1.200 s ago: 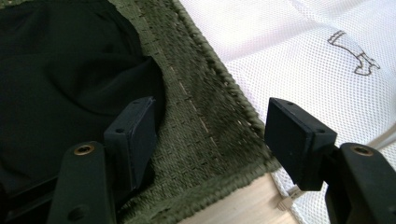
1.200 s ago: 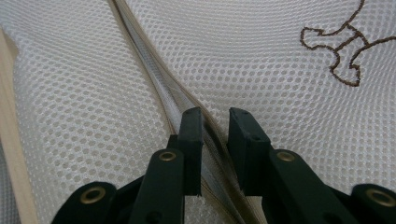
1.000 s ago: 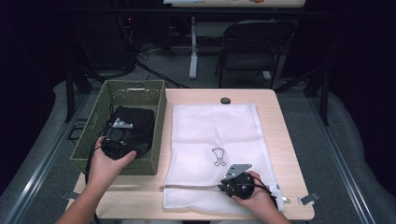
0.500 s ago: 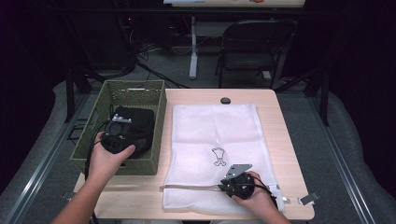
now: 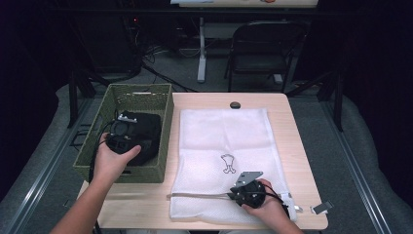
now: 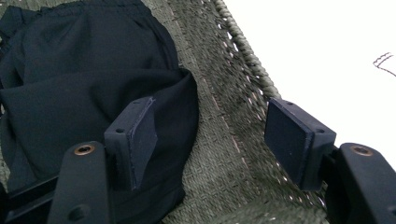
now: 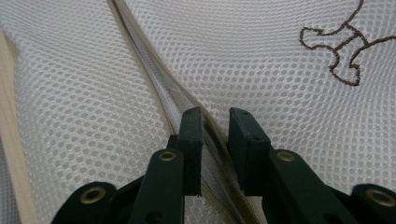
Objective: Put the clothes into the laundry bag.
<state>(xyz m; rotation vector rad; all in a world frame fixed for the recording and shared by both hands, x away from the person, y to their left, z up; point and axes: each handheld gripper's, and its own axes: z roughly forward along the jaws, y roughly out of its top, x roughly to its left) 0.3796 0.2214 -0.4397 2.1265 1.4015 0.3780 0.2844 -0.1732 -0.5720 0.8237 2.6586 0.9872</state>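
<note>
A: Where's the dark garment [image 5: 143,134]?

B: In the green woven basket [image 5: 163,122], which sits at the table's [image 5: 204,100] left edge. It's bunched up, black or v. dark navy, lying toward the basket's near right part. In the left gripper view it [image 6: 84,74] lies against the basket's wall [image 6: 224,140].

A: And the left gripper [image 5: 122,136]?

B: Over the basket, right above the cloth. Jaws spread wide, nothing pinched. In the left gripper view one pad [image 6: 135,135] sits over the garment's edge, the other pad [image 6: 292,140] is by the basket's rim. Can't tell if the first pad touches the fabric.

A: The white mesh bag [image 5: 224,141]?

B: Flat on the table, just right of the basket, covering most of the middle down to the near edge. Small brown stitched mark [image 5: 228,163] on it.

A: Right gripper [image 5: 241,192]?

B: At the bag's near end, by the table's near edge. Jaws drawn close, pinching the bag's beige zip strip [image 7: 154,70], which runs between the two pads in the right gripper view. Mesh [image 7: 261,60] both sides of it.

A: Anything else?

B: Small dark round thing [image 5: 235,105] at the table's far edge, and a small clip-like bit [image 5: 321,207] at the near right corner.
</note>
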